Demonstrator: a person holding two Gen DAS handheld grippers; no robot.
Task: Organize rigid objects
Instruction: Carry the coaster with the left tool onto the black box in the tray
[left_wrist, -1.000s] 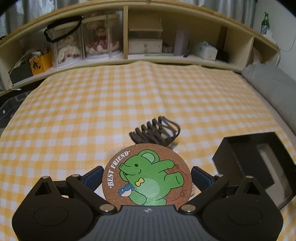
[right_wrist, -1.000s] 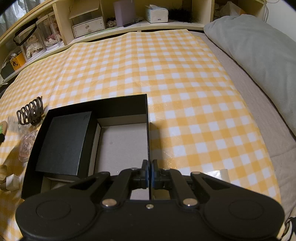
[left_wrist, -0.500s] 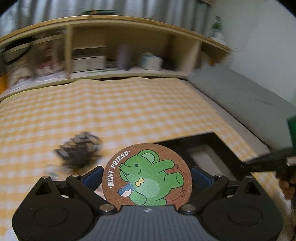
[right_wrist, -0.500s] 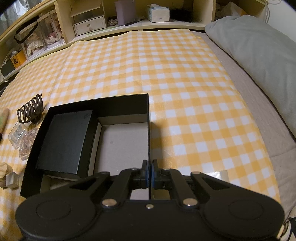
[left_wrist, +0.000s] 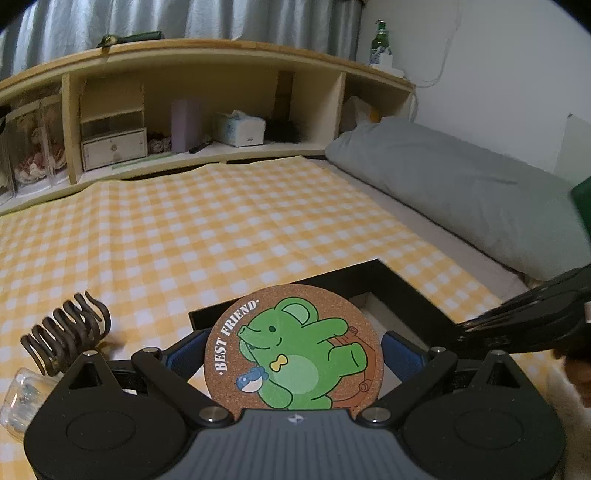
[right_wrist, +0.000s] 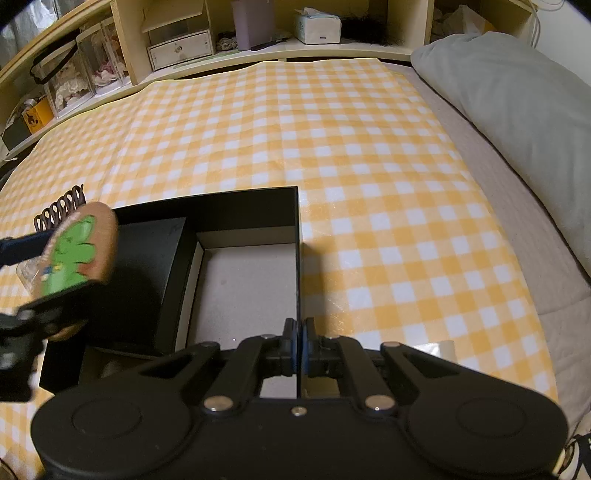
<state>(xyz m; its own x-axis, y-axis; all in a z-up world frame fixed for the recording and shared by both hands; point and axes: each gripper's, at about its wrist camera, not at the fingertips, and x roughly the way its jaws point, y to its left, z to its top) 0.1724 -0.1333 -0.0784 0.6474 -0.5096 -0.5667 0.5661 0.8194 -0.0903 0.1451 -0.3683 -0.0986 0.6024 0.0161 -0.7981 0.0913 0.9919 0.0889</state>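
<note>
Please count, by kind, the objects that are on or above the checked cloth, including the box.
Black box: 1
Cork coaster: 1
Brown hair claw: 1
Clear plastic case: 1
Total: 4

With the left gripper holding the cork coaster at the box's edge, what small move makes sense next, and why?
Probably carry the cork coaster a little further over the black box and lower it toward the bare compartment. The left gripper grips it by the edges near the box's left side, while the right gripper is pinching the box wall.
</note>
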